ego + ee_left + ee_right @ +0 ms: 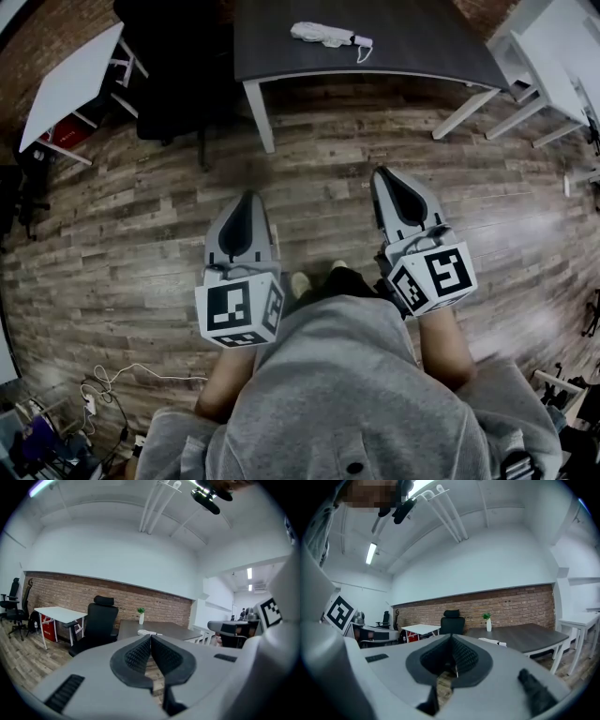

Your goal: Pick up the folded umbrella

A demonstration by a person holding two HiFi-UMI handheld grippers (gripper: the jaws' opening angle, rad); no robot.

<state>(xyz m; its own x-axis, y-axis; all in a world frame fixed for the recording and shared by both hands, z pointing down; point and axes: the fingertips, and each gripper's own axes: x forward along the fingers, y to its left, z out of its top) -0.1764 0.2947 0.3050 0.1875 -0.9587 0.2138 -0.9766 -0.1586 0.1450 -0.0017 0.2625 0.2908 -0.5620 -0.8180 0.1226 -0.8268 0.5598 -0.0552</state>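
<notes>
The folded white umbrella (328, 36) lies on a dark tabletop (412, 42) at the far side of the room, its strap toward the right. It shows small in the left gripper view (149, 633) and in the right gripper view (492, 642). My left gripper (247, 195) and right gripper (382, 172) are held side by side over the wooden floor, well short of the table. Both point toward it. Each has its jaws together at the tips with nothing between them, as the left gripper (151, 637) and right gripper (451, 637) also show in their own views.
A black office chair (101, 620) stands left of the dark table, with a white desk (61, 613) further left. A small potted plant (488, 623) sits at the table's far edge. White tables (553, 56) stand at the right. Cables (112, 384) lie on the floor behind.
</notes>
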